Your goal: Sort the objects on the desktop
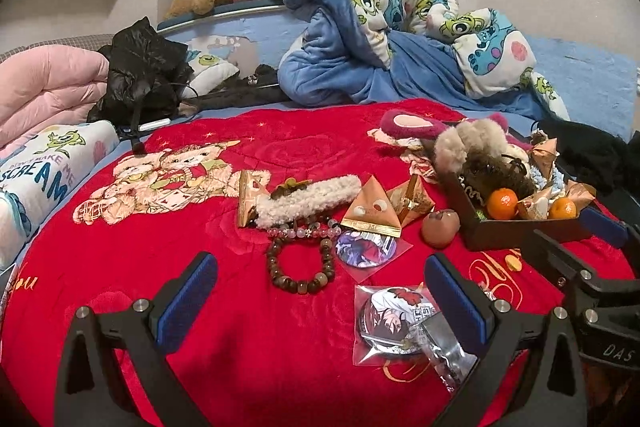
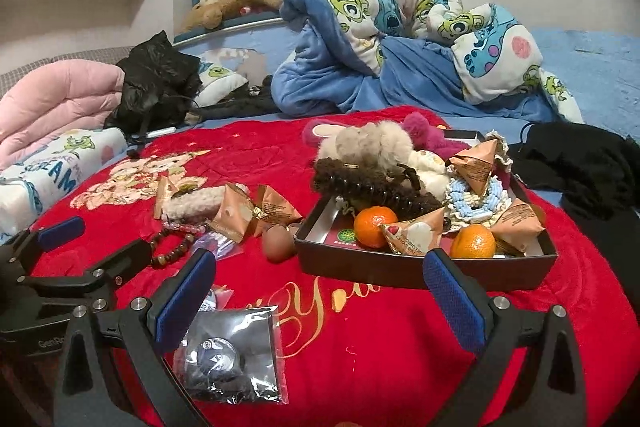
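Two grippers are held wide apart and empty above the red blanket [image 1: 248,347]: the left gripper [image 1: 320,291] near the badge packet [image 1: 390,323], the right gripper [image 2: 320,287] before the dark box [image 2: 420,271]. Sorting is judged partly done; oranges [image 2: 374,225] and snack pyramids already lie in the box, while the bead bracelet [image 1: 300,263] remains outside. One loose item must next be straddled, then clamped.

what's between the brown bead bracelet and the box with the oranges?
In the left wrist view, between the brown bead bracelet and the box: a round badge in a clear sleeve, then a brown egg-shaped toy, on the red blanket.
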Tool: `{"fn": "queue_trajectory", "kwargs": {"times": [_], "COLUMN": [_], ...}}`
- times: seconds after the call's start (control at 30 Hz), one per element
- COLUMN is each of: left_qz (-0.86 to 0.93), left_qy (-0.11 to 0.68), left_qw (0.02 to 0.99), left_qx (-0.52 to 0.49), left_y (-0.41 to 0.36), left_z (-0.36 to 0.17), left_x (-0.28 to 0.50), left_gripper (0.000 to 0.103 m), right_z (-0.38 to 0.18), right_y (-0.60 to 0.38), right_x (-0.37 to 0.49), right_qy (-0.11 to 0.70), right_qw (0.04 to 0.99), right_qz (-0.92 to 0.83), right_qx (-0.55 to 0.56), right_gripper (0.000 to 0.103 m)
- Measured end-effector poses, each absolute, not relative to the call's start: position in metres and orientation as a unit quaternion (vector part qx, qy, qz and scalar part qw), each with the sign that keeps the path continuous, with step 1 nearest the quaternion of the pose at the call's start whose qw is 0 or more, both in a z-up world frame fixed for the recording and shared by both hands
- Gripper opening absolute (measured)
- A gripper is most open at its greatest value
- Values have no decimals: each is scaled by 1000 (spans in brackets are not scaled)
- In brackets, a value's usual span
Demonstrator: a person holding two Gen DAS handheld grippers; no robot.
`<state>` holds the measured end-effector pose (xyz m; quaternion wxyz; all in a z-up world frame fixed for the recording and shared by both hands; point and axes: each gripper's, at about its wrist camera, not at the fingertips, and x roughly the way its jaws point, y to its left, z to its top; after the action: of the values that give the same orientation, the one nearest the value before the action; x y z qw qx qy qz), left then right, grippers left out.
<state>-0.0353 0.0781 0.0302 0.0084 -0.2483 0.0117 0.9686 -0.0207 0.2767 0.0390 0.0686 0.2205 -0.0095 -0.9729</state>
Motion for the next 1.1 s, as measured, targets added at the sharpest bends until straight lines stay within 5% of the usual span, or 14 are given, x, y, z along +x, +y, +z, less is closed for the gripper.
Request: {"fn": "queue_trajectory", "kwargs": {"times": [1.1], "left_qz": [967], "left_qy": [0], "left_qw": [6], "left_qx": [-253], "left_y": [75], "left_z": [28], "left_x": [-30], "left_gripper": [103], "right_z": [38], "right_y": [275], "right_x": [-17], "right_qy": [-2], "right_qw": [48], "right_qz": [-974], "right_qx": [222], "right_gripper": [103]}}
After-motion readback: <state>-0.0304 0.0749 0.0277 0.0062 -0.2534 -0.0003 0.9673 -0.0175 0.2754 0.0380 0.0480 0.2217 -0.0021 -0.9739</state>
